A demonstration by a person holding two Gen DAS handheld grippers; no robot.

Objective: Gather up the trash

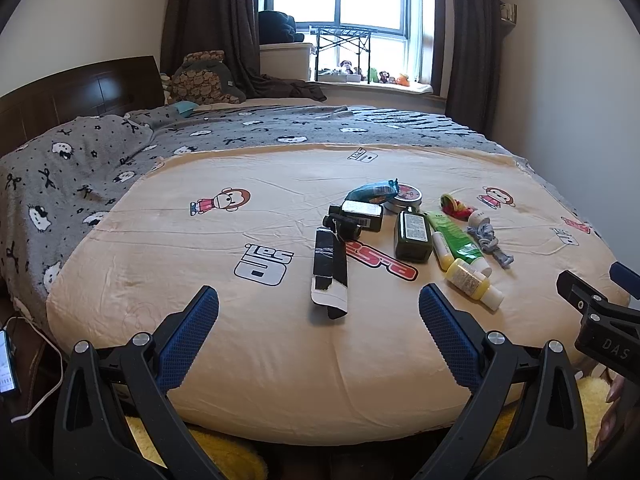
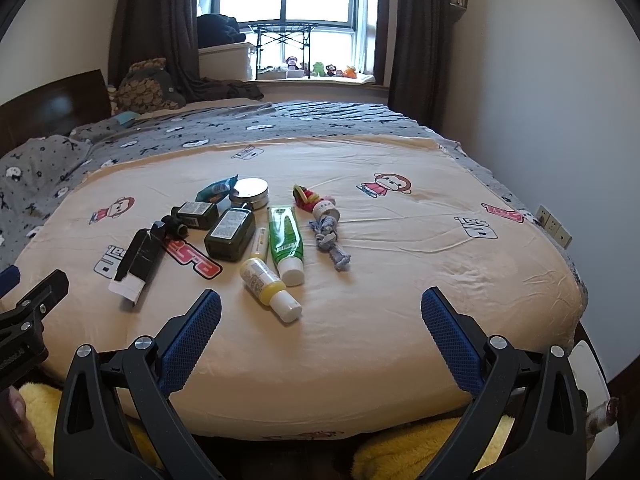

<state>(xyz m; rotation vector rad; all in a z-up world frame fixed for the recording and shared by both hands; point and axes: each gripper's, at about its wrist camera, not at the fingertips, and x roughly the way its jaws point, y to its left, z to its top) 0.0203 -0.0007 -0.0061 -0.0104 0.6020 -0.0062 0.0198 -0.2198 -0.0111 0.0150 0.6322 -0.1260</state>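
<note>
Approach step. Left tool [image 1: 319, 300] and right tool [image 2: 321, 304] both wide open, empty. Trash cluster lies mid-bed [image 1: 280, 344]; flattened black carton [image 1: 330, 270] at 12 o'clock of left tool. Next: advance, straddle carton.

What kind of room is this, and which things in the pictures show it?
It looks like a home bedroom. A bed with a dark wooden headboard fills the view, dark curtains hang beside the window, and small plush toys sit on the windowsill.
</note>
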